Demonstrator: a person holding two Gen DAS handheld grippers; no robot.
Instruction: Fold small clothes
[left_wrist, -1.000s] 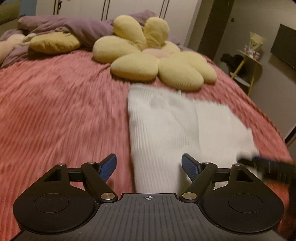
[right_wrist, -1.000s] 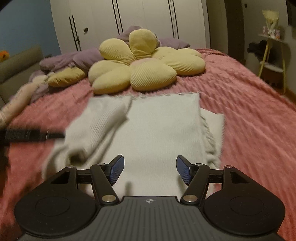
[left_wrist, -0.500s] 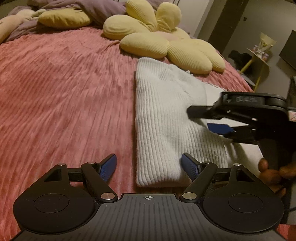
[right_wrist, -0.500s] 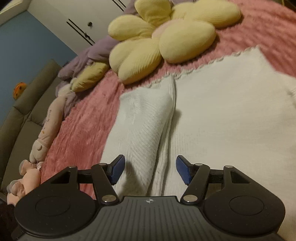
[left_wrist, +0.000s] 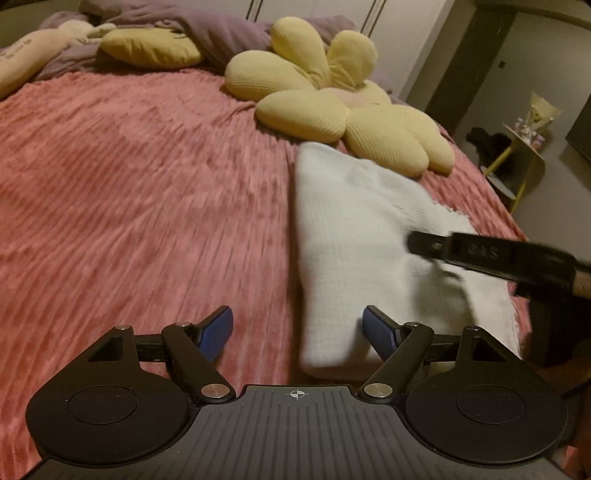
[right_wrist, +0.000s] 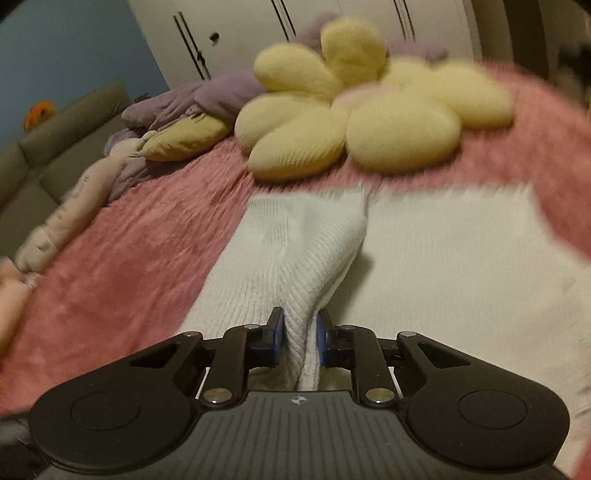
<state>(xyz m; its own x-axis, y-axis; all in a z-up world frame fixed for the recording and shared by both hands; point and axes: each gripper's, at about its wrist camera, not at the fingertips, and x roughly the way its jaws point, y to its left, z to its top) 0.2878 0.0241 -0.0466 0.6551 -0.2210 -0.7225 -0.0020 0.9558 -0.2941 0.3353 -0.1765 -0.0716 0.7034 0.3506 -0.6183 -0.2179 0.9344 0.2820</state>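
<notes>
Two grippers are at work over the bed. Nearest you, your right gripper has just been closing, and its blue-padded fingers now pinch a raised ridge of the white ribbed knit garment, the cloth standing up between the pads. Your left gripper has its jaws spread wide with nothing gripped; the garment's near left corner lies between its fingers, close to the right pad, while the left pad sits over bare cover. From that left-hand camera your right gripper shows as a dark, blurred bar reaching in from the right across the garment.

The garment lies spread on the pink ribbed plush bedspread, its left portion folded over into a thicker, long strip and a flatter white panel stretching away to the right. Just past its far edge rests the pale yellow flower-shaped cushion. Farther back, a crumpled purple blanket is heaped before white wardrobe doors.
</notes>
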